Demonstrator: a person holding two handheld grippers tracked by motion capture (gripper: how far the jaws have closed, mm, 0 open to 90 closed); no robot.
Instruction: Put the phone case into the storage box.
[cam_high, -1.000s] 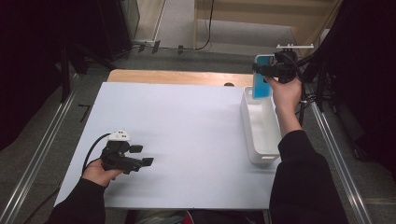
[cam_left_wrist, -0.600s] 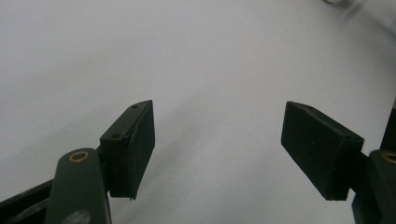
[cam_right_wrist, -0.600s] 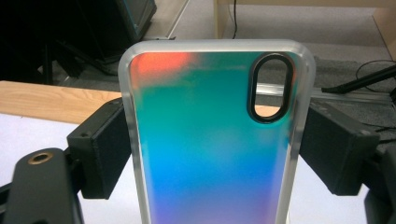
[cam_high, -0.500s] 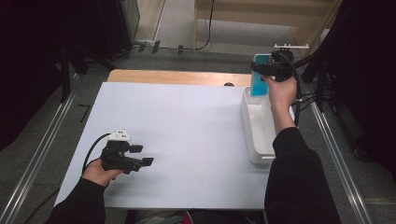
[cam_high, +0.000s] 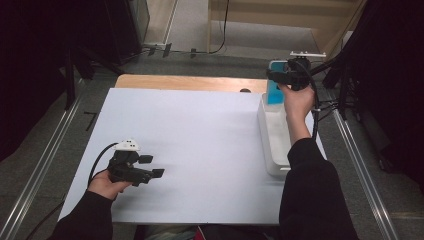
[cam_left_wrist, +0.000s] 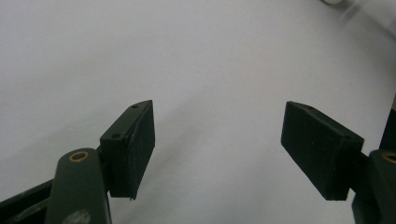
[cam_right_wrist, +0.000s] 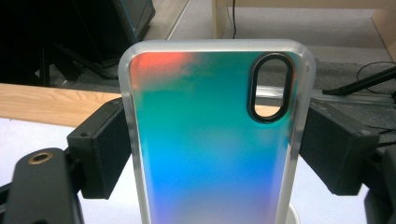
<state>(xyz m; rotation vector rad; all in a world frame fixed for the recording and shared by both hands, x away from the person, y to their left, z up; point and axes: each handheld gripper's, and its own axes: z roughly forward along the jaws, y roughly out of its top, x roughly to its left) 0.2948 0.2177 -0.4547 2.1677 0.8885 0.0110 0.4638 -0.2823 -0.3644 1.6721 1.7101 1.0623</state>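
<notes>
An iridescent phone case (cam_right_wrist: 210, 140), blue-green with a red corner and an oval camera hole, stands upright between the black jaws of my right gripper (cam_right_wrist: 212, 149), which press on its two long edges. In the high view the right gripper (cam_high: 280, 80) holds the blue case (cam_high: 274, 92) above the far end of a white tray (cam_high: 272, 145). Over the near left of the white sheet (cam_high: 200, 145) my left gripper (cam_high: 151, 166) rests low. Its jaws (cam_left_wrist: 219, 149) stand apart, and between them I see just the bare white surface.
The white tray lies along the right edge of the sheet. A strip of wooden tabletop (cam_high: 190, 82) shows beyond the sheet's far edge. Metal rails (cam_high: 45, 165) run down both sides of the table, and cables and dark stands sit on the floor behind.
The right hand has lifted the phone case a little further toward the far end of the tray. The left hand has stayed where it was.
</notes>
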